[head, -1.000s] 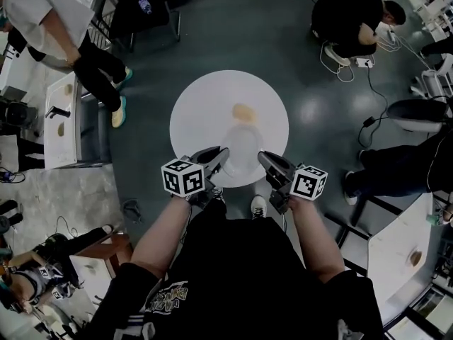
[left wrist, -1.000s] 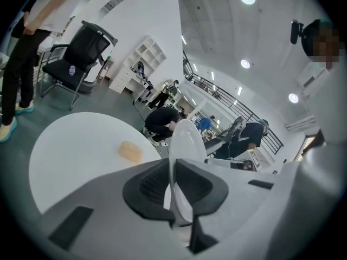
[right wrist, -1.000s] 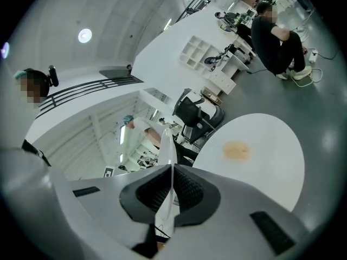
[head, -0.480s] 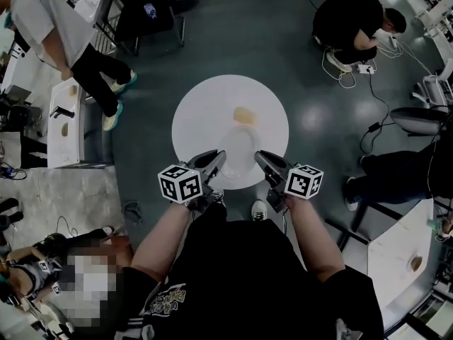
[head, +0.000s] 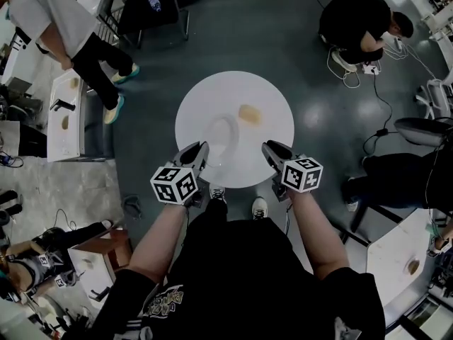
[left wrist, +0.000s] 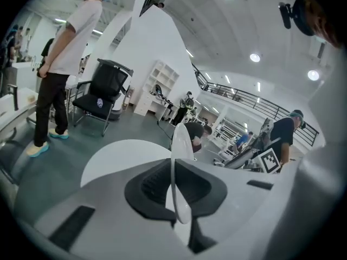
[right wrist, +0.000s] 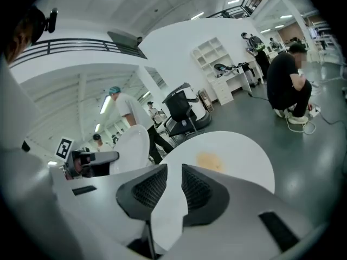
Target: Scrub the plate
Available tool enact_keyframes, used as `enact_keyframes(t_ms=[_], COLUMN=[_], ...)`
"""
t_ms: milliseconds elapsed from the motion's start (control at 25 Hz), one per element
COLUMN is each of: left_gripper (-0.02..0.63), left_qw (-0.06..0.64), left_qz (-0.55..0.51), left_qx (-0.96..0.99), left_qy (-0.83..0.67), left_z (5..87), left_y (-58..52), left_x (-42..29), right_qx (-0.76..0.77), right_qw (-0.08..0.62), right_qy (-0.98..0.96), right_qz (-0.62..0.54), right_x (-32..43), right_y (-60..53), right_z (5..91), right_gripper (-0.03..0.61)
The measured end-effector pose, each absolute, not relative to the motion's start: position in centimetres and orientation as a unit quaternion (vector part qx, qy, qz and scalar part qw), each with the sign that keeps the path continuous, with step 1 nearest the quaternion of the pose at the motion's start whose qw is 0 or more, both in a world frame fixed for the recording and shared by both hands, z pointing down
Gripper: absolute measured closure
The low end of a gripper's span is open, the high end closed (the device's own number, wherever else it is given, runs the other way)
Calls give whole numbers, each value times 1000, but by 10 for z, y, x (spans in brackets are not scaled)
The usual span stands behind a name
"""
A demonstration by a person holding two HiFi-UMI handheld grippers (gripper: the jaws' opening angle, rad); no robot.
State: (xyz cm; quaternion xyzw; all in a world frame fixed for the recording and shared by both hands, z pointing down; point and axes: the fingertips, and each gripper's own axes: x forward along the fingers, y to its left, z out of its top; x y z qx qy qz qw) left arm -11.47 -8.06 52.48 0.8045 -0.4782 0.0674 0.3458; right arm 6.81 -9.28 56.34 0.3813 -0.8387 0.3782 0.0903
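A white plate [head: 221, 136] stands tilted on edge over the round white table [head: 272, 83]. My left gripper [head: 199, 149] is shut on its near rim. In the left gripper view the plate [left wrist: 181, 140] runs edge-on between the jaws of the left gripper [left wrist: 176, 172], which have just been closing on it. A yellow sponge [head: 249, 114] lies on the table, right of the plate. My right gripper [head: 269, 147] hangs over the table's near right edge, apart from the plate. Its jaws have just been opening and nothing is between them [right wrist: 174, 180]. Beyond them lie the sponge [right wrist: 209, 160] and the plate [right wrist: 133, 145].
A person stands at the upper left [head: 56, 20] next to a black chair [head: 152, 9]. Another crouches at the upper right [head: 354, 23] among cables. White tables stand at the left [head: 64, 119] and lower right [head: 403, 253]. Dark floor surrounds the round table.
The right gripper has let go of the plate and opened. The left gripper has carried the plate to the left and tipped it up on edge.
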Motion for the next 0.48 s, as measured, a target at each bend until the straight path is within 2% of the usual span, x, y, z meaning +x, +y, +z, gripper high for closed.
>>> enact_keyframes(t_ms=[480], left_gripper=[589], left_qw=[358], left_qz=[100], left_qx=[782], left_qy=[-499], left_z=[551], left_y=[-93], left_x=[-156], right_qx=[408], right_qw=[274], right_qy=[-829], right_qz=[266], right_x=[46], right_y=[-166], right_z=[628], right_gripper=[450])
